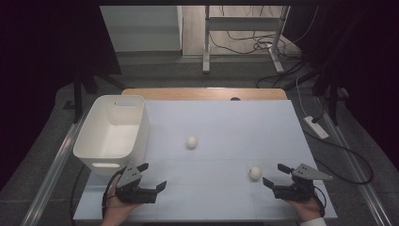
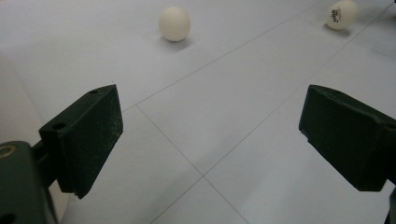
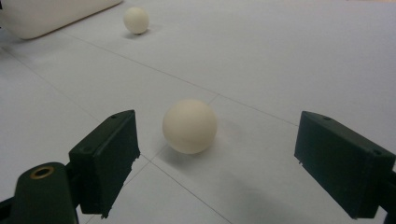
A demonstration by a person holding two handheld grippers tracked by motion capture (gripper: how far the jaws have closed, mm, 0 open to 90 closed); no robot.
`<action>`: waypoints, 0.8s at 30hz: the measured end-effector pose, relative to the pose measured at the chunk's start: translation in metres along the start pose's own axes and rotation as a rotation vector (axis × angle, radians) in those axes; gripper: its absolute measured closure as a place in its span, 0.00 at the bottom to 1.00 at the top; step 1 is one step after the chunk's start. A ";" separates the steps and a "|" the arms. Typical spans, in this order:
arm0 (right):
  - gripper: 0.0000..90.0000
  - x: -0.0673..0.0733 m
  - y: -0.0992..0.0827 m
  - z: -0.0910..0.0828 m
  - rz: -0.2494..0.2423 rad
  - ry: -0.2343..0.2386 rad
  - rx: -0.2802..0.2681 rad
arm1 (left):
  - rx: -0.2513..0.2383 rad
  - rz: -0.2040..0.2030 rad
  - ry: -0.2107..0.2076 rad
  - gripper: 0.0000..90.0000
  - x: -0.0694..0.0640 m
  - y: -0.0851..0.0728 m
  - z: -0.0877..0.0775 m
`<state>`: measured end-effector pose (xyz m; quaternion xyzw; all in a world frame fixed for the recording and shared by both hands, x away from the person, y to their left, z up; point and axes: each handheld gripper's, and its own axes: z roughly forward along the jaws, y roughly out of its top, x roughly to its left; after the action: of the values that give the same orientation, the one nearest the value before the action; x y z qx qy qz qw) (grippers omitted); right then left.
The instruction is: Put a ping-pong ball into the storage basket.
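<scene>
Jaws spread wide, the right gripper at lower right of the high view faces a white ping-pong ball just ahead, untouched on the pale surface. The left gripper, also open and empty, sits lower left beside a white bin; a second ball lies mid-frame, well apart.
</scene>
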<state>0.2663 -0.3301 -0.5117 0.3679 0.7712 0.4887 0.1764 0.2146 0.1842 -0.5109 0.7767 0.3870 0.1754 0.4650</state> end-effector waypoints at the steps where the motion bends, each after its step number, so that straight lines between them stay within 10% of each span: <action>1: 0.16 0.000 0.000 0.000 -0.001 0.001 0.000 | -0.001 0.002 -0.001 0.08 -0.001 0.001 0.000; 24: 0.16 0.001 0.000 0.001 -0.001 0.007 -0.001 | 0.016 0.016 -0.043 0.07 -0.007 0.023 0.004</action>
<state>0.2667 -0.3289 -0.5126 0.3657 0.7718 0.4901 0.1742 0.2231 0.1703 -0.4927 0.7870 0.3721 0.1595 0.4655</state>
